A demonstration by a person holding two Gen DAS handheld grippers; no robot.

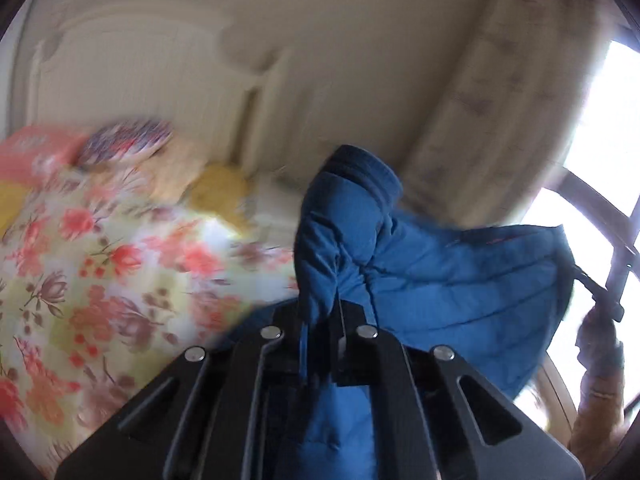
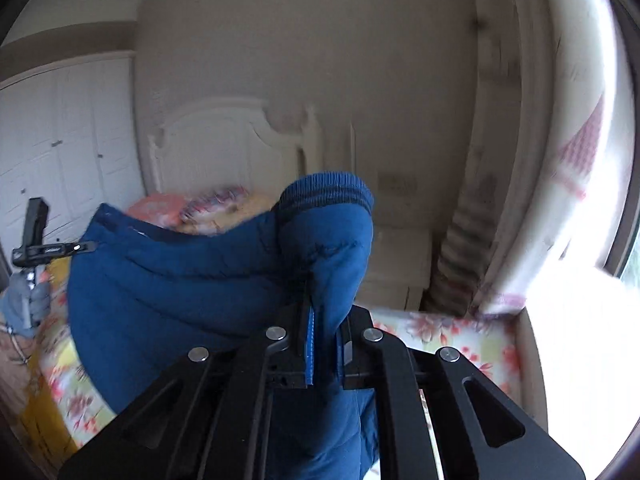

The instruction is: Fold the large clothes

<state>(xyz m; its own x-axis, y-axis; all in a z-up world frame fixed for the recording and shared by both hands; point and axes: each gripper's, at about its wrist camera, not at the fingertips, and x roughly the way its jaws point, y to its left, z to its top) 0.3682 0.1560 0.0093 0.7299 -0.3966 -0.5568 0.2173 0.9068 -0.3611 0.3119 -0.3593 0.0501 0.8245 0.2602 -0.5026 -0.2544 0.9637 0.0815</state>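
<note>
Left wrist view: both grippers clamped on a blue padded jacket (image 1: 432,276) held up above a bed.
Nearest, the left gripper (image 1: 340,316) pinches jacket fabric between closed fingers; the right gripper (image 2: 324,332) likewise grips a blue edge. Between them the jacket hangs, ribbed cuff (image 2: 326,190) uppermost. Beyond lie the floral bedspread (image 1: 100,260), white headboard (image 2: 216,144) and curtain (image 1: 480,120).

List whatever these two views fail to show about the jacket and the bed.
- Jacket lower part: both views, hidden behind the left gripper and right gripper and cut off by the bottom edge.
- Which jacket part each gripper pinches: cannot tell, the fabric is bunched.
- Bed pattern and pillows: left view, motion blur.
- Bed middle: right view, covered by the jacket.
</note>
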